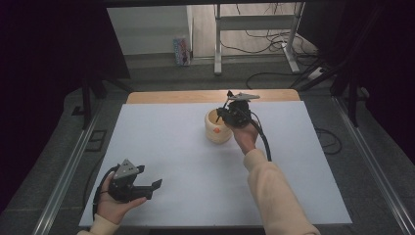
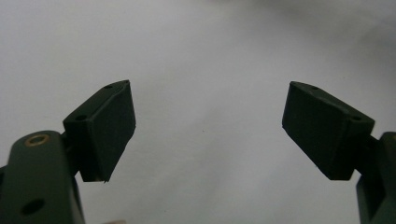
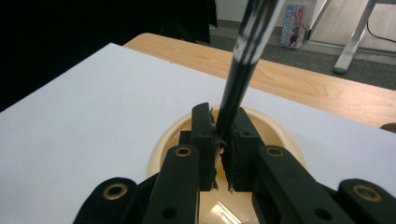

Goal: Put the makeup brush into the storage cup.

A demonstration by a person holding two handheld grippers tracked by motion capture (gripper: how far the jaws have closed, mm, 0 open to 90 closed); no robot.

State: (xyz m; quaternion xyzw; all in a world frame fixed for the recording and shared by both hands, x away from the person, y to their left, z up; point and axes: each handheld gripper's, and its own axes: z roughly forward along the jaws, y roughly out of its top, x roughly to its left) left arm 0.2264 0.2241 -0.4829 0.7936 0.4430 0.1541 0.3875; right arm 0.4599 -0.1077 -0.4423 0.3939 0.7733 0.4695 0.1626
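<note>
A cream cup [image 1: 217, 131] with an orange mark on its side stands on the white sheet [image 1: 195, 161], right of the middle toward the back. My right gripper [image 1: 226, 115] hangs over the cup's mouth, shut on a black glossy pen [image 3: 239, 74]. In the right gripper view the pen rises slanting from between the jaws [image 3: 219, 119], with the cup's rim [image 3: 161, 149] below them. My left gripper [image 1: 148, 177] lies in the person's hand near the sheet's front left corner. It is open, and its two black pads [image 2: 109, 126] stand wide apart over bare sheet.
The sheet covers a wooden table whose bare strip [image 1: 195, 96] shows at the back edge. Beyond it are metal desk legs [image 1: 218, 39], floor cables [image 1: 264, 44] and a colourful box [image 1: 181, 51]. Dark curtains flank both sides.
</note>
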